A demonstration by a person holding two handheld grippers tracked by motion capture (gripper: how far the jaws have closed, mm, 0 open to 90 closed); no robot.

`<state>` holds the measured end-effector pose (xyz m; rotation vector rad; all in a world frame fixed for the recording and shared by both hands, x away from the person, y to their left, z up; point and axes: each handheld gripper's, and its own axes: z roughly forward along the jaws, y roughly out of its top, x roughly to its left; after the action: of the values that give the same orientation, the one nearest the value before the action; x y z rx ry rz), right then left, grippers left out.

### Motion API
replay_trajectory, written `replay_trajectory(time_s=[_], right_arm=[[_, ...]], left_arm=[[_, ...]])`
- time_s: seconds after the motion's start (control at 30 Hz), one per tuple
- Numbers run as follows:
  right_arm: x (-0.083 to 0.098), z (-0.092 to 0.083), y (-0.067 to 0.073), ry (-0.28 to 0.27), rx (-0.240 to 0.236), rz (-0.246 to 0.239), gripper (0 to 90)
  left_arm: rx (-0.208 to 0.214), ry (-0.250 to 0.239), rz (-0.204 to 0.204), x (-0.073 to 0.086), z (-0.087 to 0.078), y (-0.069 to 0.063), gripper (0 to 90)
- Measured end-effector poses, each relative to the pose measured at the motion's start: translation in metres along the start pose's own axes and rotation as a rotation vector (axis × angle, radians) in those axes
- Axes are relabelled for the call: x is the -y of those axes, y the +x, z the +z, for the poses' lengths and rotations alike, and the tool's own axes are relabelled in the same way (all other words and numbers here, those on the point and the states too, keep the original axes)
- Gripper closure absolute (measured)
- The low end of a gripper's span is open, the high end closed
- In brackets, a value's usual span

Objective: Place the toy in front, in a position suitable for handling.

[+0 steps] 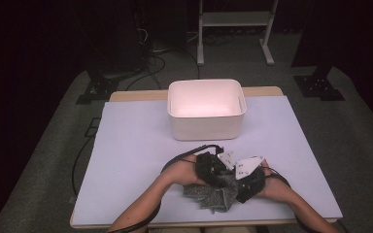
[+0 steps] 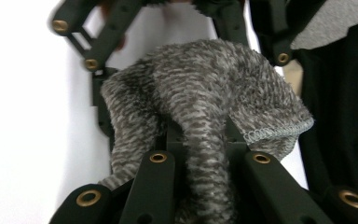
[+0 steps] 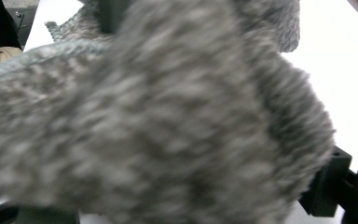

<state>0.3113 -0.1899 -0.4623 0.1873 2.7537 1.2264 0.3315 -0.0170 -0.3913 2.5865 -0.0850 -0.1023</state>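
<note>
While bunched on the near middle of the tabletop [image 1: 136,145], grey knitted cloth [image 1: 213,194] caught between both grippers, lying partly on the pale sheet and partly lifted. Seen close in the left gripper view: a fold of that cloth [image 2: 200,107] running down between the two black jaws of the left gripper [image 2: 205,154], jaws drawn together and clamped on it, a stitched hem edge showing at the right of the bundle. Seen from above instead: left gripper [image 1: 212,167] with its cable looping behind the hand, pressed up against the right gripper [image 1: 245,182], grey three-cornered plates almost touching above the cloth. Blurred and very near in the right gripper view: a mass of cloth [image 3: 158,116] across the lens, jaws of that gripper hidden behind it, a black linkage part peeking out at the lower right; impossible to tell from that view or from above whether those jaws press on the fabric. Farther back, shown from the high view alone: white bin [image 1: 206,109], open-topped, well apart from the cloth, standing at the far middle of the tabletop. Beyond, grey floor and a white frame stand [image 1: 235,29].
</note>
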Motion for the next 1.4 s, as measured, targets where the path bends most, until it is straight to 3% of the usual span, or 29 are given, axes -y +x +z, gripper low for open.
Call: replay_trajectory(time_s=[0.07,0.27,0.5,0.57,0.73,0.93,1.1,1.13,1.27,1.4], right_arm=[[0.001,0.0,0.001,-0.004,-0.002,0.011,22.0],[0.001,0.0,0.001,-0.002,-0.006,0.017,21.6],[0.002,0.0,0.002,-0.002,0.004,0.021,21.6],[0.002,0.001,0.001,0.0,0.002,0.018,21.5],[0.002,0.001,0.001,0.007,-0.007,0.039,21.0],[-0.001,0.0,-0.003,0.012,-0.023,0.073,20.8],[-0.008,0.0,-0.009,0.005,-0.058,0.13,18.5],[-0.013,0.001,-0.012,-0.002,-0.088,0.164,17.0],[-0.02,0.005,-0.013,0.054,-0.124,0.194,13.7],[-0.025,0.006,-0.013,0.071,-0.145,0.214,14.0]], left_arm=[[0.001,-0.015,-0.01,-0.001,0.001,0.001,79.0],[-0.002,0.01,0.0,-0.003,0.008,-0.001,79.1],[-0.032,-0.018,-0.013,0.012,-0.015,-0.002,78.7],[-0.048,-0.019,-0.054,0.029,-0.03,-0.002,78.7],[-0.078,0.004,-0.122,0.066,-0.048,-0.001,78.6],[-0.096,0.035,-0.18,0.099,-0.052,-0.006,78.6],[-0.085,0.011,-0.173,0.1,-0.046,-0.008,78.5],[-0.084,0.008,-0.168,0.098,-0.043,-0.009,78.6],[-0.084,0.009,-0.154,0.093,-0.042,-0.008,78.5],[-0.078,0.006,-0.144,0.089,-0.042,-0.008,78.6]])
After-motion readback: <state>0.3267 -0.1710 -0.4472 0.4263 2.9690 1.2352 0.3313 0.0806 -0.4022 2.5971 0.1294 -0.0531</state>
